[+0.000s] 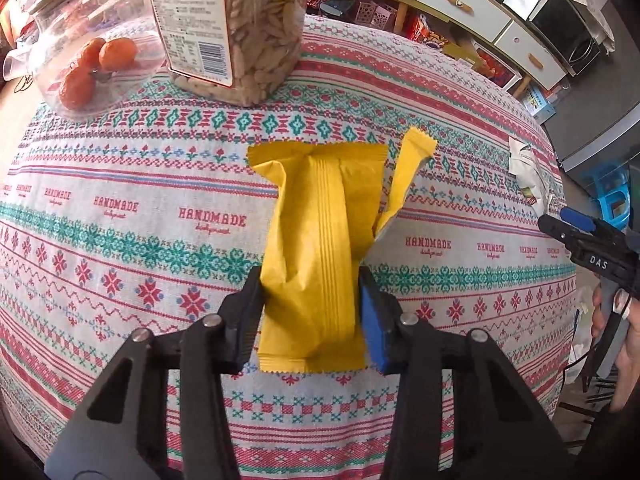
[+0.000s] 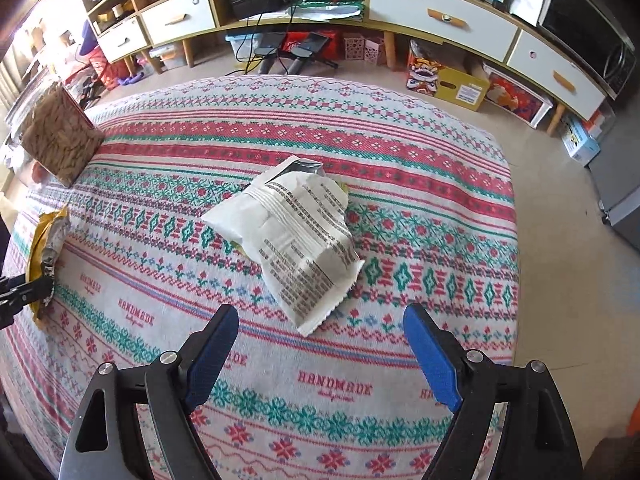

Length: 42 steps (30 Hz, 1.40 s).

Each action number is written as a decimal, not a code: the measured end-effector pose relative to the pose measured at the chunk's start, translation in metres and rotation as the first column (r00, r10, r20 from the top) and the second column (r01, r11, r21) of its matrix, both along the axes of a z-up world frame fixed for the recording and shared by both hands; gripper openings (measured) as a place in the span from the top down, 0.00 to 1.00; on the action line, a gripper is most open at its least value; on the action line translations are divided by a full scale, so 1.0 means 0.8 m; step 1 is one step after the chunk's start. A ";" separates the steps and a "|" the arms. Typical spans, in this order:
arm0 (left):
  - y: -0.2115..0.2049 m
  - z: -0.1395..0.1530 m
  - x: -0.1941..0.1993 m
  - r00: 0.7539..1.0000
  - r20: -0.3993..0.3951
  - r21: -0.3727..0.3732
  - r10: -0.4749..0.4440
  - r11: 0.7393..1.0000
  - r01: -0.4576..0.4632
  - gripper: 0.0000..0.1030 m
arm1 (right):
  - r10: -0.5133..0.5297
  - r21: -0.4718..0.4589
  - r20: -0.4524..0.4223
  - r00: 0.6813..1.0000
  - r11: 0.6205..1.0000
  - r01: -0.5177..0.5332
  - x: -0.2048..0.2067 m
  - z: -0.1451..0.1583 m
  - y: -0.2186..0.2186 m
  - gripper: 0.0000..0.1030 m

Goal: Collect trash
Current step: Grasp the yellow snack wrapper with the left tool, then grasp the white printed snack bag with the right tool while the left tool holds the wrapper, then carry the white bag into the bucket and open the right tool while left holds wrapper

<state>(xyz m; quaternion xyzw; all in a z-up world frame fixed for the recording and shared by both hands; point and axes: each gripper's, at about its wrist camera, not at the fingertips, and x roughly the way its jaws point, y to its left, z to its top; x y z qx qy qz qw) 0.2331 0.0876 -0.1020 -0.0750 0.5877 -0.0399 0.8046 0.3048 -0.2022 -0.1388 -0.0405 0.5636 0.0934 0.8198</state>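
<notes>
A patterned tablecloth covers the table. At its centre the left gripper clamps a yellow wrapper. The right gripper, fingers apart, hovers at six o'clock of a white wrapper.

Each of the 2 fisheye cameras sits on a hand-held gripper and looks forward along its fingers, steeply down at the cloth-covered surface. The left wrist view is close above the yellow wrapper, with the right hand-held gripper at its right edge. The right wrist view looks across the surface toward the low cabinet, with the white wrapper near. Both views share the patterned cloth, the jar of nuts, both wrappers and the cabinet.
</notes>
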 end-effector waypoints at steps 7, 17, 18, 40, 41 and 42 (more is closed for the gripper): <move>-0.011 0.004 -0.002 1.000 0.014 0.006 -0.018 1.000 0.018 0.55 | 0.038 -0.035 0.037 0.999 0.999 -0.037 0.028 -0.013 0.011 0.17; -0.026 0.015 -0.014 0.998 0.046 0.021 -0.047 0.999 0.046 0.55 | 0.159 -0.041 0.049 0.986 0.987 -0.157 0.010 -0.005 0.041 0.51; -0.027 0.016 -0.016 0.998 0.047 0.020 -0.048 0.999 0.047 0.55 | 0.160 -0.040 0.047 0.986 0.987 -0.159 0.005 -0.004 0.041 0.52; -0.068 0.057 -0.107 0.981 0.136 0.001 -0.140 0.990 0.142 0.55 | 0.009 0.016 0.037 0.999 1.000 -0.010 -0.164 0.070 -0.022 0.52; -0.071 0.058 -0.110 0.979 0.138 0.003 -0.148 0.989 0.149 0.55 | 0.004 0.014 0.035 0.999 1.000 -0.005 -0.171 0.071 -0.026 0.52; -0.074 0.058 -0.114 0.978 0.139 0.004 -0.156 0.988 0.157 0.55 | -0.002 0.013 0.031 1.000 1.000 0.002 -0.177 0.072 -0.029 0.52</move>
